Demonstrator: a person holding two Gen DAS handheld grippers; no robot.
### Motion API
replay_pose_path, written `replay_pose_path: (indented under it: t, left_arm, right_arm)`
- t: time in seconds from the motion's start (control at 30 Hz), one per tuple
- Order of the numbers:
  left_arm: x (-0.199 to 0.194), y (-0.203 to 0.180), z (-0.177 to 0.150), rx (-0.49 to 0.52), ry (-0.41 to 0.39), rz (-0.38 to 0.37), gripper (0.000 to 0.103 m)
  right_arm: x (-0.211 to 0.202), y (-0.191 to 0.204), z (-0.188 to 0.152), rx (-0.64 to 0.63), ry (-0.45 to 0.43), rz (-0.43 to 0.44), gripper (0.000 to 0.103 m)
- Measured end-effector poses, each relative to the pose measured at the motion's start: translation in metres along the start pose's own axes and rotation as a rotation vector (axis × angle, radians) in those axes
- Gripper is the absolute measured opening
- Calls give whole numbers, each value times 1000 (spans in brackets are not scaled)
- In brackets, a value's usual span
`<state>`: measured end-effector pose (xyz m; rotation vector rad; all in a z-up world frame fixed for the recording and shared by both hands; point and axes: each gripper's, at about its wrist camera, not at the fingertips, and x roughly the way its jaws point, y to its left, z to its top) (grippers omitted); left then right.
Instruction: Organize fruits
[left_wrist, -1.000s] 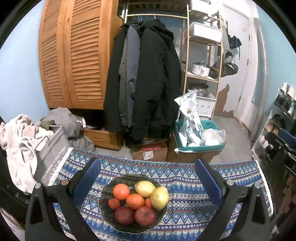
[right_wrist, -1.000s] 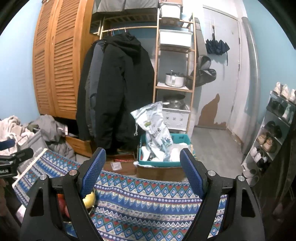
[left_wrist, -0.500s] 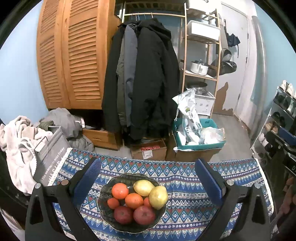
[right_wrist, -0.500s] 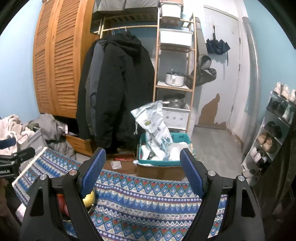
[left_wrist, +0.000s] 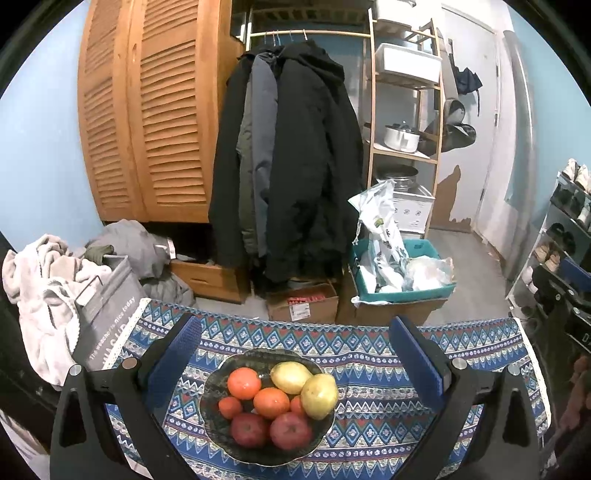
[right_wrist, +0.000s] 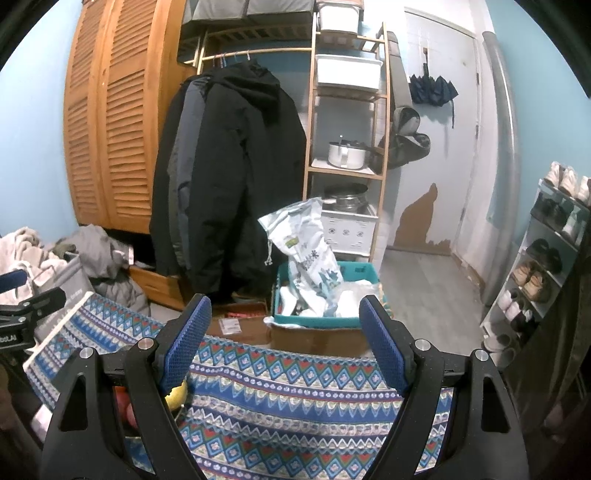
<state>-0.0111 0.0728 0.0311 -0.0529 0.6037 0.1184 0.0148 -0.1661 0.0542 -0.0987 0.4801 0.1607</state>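
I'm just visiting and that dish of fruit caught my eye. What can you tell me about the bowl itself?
The bowl is dark, shallow and round, with a faint speckled pattern; its material is hard to tell. It sits flat on the patterned blue cloth, between the open fingers of the left gripper, which do not touch it. It holds oranges, two yellow fruits and two red apples, heaped together. In the right view it is mostly hidden.

Fruits (left_wrist: 275, 402) in bowl (left_wrist: 218, 376) on tablecloth (left_wrist: 388, 373); coats (left_wrist: 295, 162) behind, shelf (left_wrist: 406, 155) right.
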Motion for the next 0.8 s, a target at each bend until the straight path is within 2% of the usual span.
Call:
replay_pose_path:
  t: [0.8]
  left_arm:
    - [-1, -4, 0, -3, -4, -3, 102]
  right_arm:
    - [2, -4, -1, -1, 17, -13, 81]
